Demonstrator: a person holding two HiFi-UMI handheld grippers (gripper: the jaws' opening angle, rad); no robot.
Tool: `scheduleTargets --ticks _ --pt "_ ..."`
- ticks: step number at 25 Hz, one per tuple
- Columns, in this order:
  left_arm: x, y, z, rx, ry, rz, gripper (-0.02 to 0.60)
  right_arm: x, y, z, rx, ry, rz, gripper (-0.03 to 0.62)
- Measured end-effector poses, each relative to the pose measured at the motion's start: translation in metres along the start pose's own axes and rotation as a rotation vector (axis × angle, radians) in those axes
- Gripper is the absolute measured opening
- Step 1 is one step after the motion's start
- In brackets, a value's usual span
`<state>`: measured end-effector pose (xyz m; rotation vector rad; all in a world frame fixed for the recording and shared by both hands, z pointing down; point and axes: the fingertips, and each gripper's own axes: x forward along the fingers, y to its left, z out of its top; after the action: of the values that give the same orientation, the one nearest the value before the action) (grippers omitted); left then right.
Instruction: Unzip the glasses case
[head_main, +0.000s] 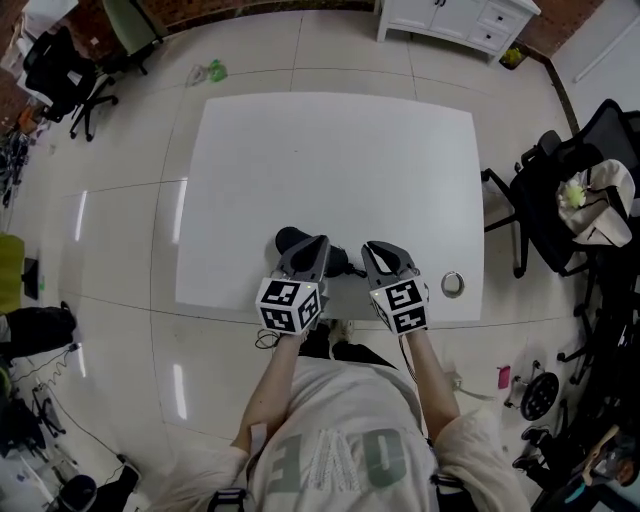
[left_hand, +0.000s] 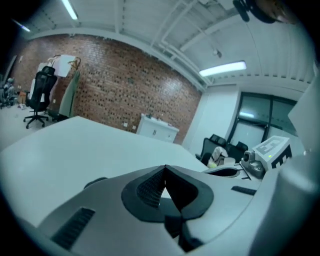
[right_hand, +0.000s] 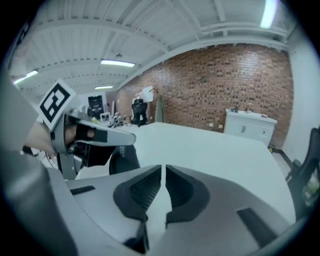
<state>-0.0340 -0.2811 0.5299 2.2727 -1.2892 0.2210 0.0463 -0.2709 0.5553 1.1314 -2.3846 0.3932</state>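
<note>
A black glasses case (head_main: 289, 239) lies near the front edge of the white table (head_main: 330, 160), partly hidden behind my left gripper (head_main: 316, 244). In the left gripper view the left gripper (left_hand: 164, 171) is shut, tips touching, with nothing between them; a dark edge of the case (left_hand: 95, 182) peeks out at its left. My right gripper (head_main: 376, 250) hovers just right of the case. It is shut in the right gripper view (right_hand: 163, 171), holding nothing. There the case (right_hand: 126, 158) sits to the left, below the left gripper (right_hand: 95, 136).
A small metal ring (head_main: 452, 284) lies on the table at the front right. A black office chair with a bag (head_main: 575, 200) stands right of the table, another chair (head_main: 65, 75) at the far left, a white cabinet (head_main: 455, 20) beyond.
</note>
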Motion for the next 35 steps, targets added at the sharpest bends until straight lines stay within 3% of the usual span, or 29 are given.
scheduleTargets --ticks 5,7,11,18,26,35 --pt "-0.053 0.006 0.048 -0.128 -0.351 -0.046 0.006 -0.054 -0.023 0.026 0.281 -0.192 -0.096 0.002" --pt "-0.074 0.008 0.052 -0.129 -0.415 -0.035 0.006 -0.075 -0.024 0.03 0.375 -0.276 -0.13 0.002" --pt "-0.113 0.0 0.043 -0.111 -0.444 0.0 0.006 -0.105 -0.004 0.025 0.382 -0.323 -0.136 0.002" --pt "-0.177 -0.035 0.005 -0.086 -0.45 -0.048 0.006 -0.171 0.05 -0.009 0.399 -0.37 -0.169 0.002" --pt "-0.331 -0.1 -0.079 0.006 -0.452 -0.114 0.006 -0.294 0.194 -0.064 0.397 -0.483 -0.174 0.002" --pt "-0.528 -0.189 -0.13 0.073 -0.508 -0.08 0.005 -0.455 0.34 -0.114 0.381 -0.528 -0.197 0.002"
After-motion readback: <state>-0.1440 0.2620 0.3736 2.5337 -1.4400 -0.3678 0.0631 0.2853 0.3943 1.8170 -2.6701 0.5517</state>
